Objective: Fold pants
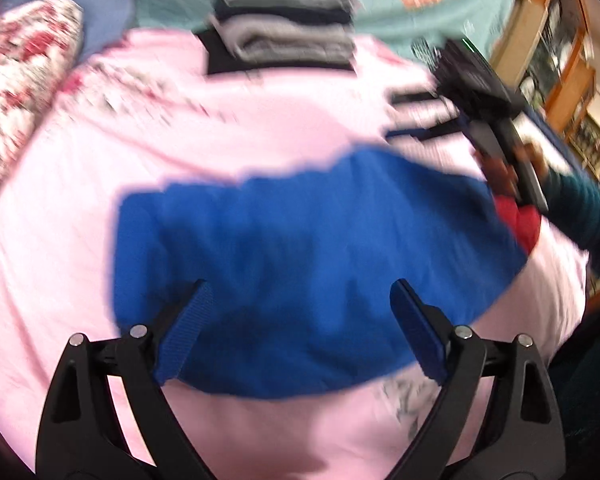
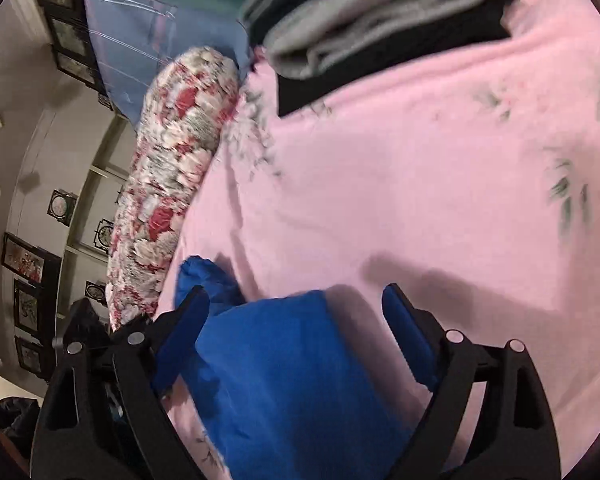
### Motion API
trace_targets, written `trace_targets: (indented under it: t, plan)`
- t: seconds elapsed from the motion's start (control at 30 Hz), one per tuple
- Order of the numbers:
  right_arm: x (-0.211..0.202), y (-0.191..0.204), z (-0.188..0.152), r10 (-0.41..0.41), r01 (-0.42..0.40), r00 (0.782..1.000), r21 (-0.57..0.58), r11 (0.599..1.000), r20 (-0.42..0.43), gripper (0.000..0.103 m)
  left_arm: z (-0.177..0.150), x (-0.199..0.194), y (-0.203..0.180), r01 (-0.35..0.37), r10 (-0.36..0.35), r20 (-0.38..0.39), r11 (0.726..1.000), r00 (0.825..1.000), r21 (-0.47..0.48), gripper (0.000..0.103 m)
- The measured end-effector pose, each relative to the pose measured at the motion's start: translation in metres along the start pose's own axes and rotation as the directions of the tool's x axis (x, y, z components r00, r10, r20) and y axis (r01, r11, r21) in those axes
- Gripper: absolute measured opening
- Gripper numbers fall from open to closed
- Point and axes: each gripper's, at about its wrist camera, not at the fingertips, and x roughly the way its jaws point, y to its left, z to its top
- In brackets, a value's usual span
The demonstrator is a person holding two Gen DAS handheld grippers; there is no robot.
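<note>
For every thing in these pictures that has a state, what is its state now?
blue pants: lying bunched on the pink sheet, held by neither gripper.
left hand-held gripper: open, above the pants.
right hand-held gripper: open, above the pants.
stack of clothes: folded, gray on black.
floral pillow: lying along the sheet's edge.

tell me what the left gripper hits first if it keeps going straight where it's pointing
Most likely the blue pants: the open left gripper points right onto them as they lie on the pink sheet. The stack of folded clothes sits well beyond. Blur makes depth uncertain.
</note>
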Motion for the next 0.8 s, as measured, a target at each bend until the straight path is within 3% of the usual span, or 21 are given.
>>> trace_targets:
  t: [0.07, 0.2, 0.27, 0.3, 0.33, 0.37, 0.4, 0.43, 0.53, 0.7, 0.8]
  plan:
    - [-0.007, 0.022, -0.010, 0.043, -0.043, 0.999, -0.061, 0.997, 0.006, 0.093, 0.015, -0.008, 0.009, -0.027, 0.027, 0.053, 1.000, 0.998, -0.012, 0.092]
    - [0.016, 0.072, -0.035, 0.135, -0.143, 0.989, -0.175, 0.974, -0.057, 0.095, 0.036, 0.017, 0.027, -0.147, 0.148, 0.034, 0.989, 0.988, -0.032, 0.092]
    - [0.038, 0.091, -0.045, 0.151, -0.167, 0.984, -0.215, 0.962, -0.091, 0.095, 0.038, 0.038, 0.046, -0.290, 0.291, -0.002, 0.955, 0.957, -0.059, 0.092]
    - [0.042, 0.094, -0.049, 0.152, -0.170, 0.984, -0.222, 0.960, -0.095, 0.095, 0.036, 0.049, 0.060, -0.366, 0.365, -0.033, 0.928, 0.930, -0.075, 0.094]
    - [0.052, 0.094, -0.050, 0.154, -0.173, 0.983, -0.214, 0.961, -0.104, 0.095, 0.031, 0.063, 0.077, -0.393, 0.385, -0.085, 0.913, 0.919, -0.106, 0.094]
    - [0.064, 0.089, -0.049, 0.138, -0.158, 0.984, -0.182, 0.971, -0.116, 0.095, 0.029, 0.068, 0.089, -0.358, 0.345, -0.106, 0.922, 0.933, -0.149, 0.097]
    - [0.075, 0.081, -0.047, 0.068, -0.086, 0.990, -0.141, 0.986, -0.125, 0.095, 0.027, 0.068, 0.095, -0.333, 0.319, -0.099, 0.924, 0.942, -0.188, 0.097]
    - [0.086, 0.065, -0.046, -0.035, 0.021, 0.987, -0.095, 0.995, -0.154, 0.094, 0.028, 0.066, 0.093, -0.337, 0.323, -0.102, 0.924, 0.941, -0.182, 0.097]
    - [0.075, 0.043, -0.043, -0.024, 0.018, 0.994, -0.057, 0.998, -0.110, 0.089, 0.034, 0.046, 0.087, -0.336, 0.334, -0.042, 0.929, 0.942, -0.158, 0.095]
    - [0.047, 0.053, -0.046, -0.139, 0.134, 0.989, -0.092, 0.987, -0.059, 0.092, 0.036, 0.024, 0.097, -0.272, 0.275, -0.022, 0.928, 0.961, -0.255, 0.095]
    - [0.033, 0.061, -0.058, -0.138, 0.133, 0.989, -0.104, 0.986, -0.045, 0.092, 0.032, 0.012, 0.084, -0.301, 0.312, 0.009, 0.925, 0.950, -0.230, 0.094]
